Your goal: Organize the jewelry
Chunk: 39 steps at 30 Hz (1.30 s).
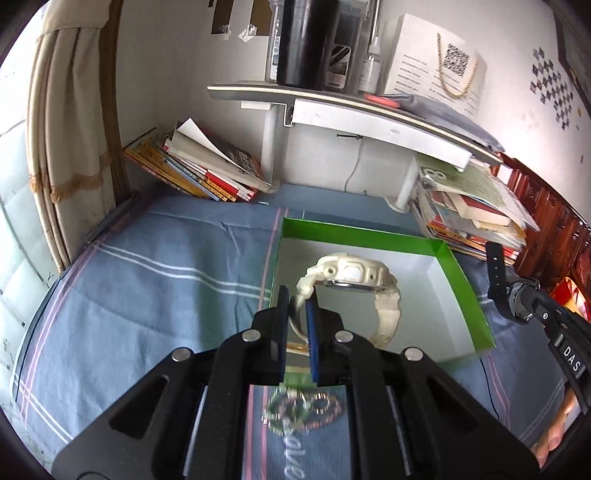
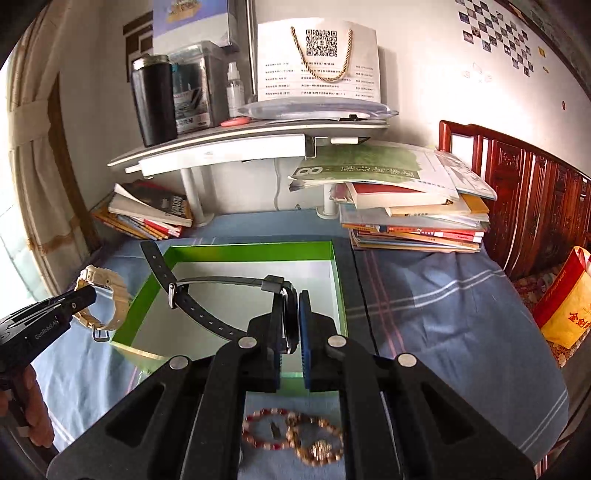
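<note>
Watches clamped in both hand-held grippers: white watch (image 1: 351, 284) left (image 1: 295, 321), black watch (image 2: 229, 295) right (image 2: 290, 325).

We look over a blue cloth (image 1: 159, 280) with pale stripes that covers the lower half of both views, and behind it, across the upper middle, a white wall (image 2: 424, 77) carries a curved grey shelf (image 1: 351, 110) on white posts. At the left edge of each frame a cream curtain (image 1: 62, 129) hangs tied back beside a window, where we see bright daylight coming in. Towards the right edge stands carved dark-red wooden furniture (image 2: 535, 206), and in the upper right corner a checkered pattern of small dark squares (image 2: 495, 29) marks the wall.
</note>
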Tool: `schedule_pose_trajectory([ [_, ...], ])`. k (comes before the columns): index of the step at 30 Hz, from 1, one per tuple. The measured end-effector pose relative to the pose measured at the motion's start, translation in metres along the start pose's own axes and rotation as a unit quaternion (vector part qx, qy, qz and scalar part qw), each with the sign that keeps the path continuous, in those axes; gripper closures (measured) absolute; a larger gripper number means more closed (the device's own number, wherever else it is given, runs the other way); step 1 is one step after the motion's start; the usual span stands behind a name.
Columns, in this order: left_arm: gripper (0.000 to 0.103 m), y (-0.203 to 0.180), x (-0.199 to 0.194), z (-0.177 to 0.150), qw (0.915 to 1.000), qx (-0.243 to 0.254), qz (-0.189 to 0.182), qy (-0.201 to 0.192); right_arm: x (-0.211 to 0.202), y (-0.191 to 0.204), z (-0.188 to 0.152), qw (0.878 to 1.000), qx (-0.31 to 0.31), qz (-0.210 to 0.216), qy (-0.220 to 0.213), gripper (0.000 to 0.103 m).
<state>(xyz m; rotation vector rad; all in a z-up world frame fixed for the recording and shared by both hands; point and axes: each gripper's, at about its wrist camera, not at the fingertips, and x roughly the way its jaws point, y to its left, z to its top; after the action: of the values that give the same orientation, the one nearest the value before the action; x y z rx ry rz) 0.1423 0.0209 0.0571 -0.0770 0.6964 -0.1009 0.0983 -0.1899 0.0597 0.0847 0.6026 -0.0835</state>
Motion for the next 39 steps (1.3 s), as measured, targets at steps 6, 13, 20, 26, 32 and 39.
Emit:
schedule_pose_trajectory([
  [6,0.093,-0.013,0.065,-0.005,0.9975,0.022,0.009,0.066,0.077,0.010,-0.011,0.996,-0.003,-0.006,0.088,0.094],
  [13,0.074,-0.018,0.081,-0.021,0.9946,0.044,-0.006,0.094,0.084,0.011,-0.027,0.995,-0.015,-0.015,0.099,0.068],
  [20,0.031,-0.009,0.001,-0.032,0.9985,0.051,0.019,0.000,-0.001,-0.024,-0.036,0.999,0.023,-0.009,0.031,0.050],
  [26,0.018,0.015,-0.017,-0.093,0.9971,0.025,0.058,0.044,-0.016,-0.060,-0.094,0.994,0.065,-0.028,0.078,0.043],
  [32,0.018,0.010,-0.002,-0.123,0.9930,0.029,0.042,0.106,0.004,-0.059,-0.119,0.990,0.057,-0.039,0.127,0.043],
  [39,0.016,-0.035,-0.003,-0.141,0.9874,0.118,0.030,0.101,0.012,-0.040,-0.133,0.989,0.024,-0.027,0.142,0.041],
])
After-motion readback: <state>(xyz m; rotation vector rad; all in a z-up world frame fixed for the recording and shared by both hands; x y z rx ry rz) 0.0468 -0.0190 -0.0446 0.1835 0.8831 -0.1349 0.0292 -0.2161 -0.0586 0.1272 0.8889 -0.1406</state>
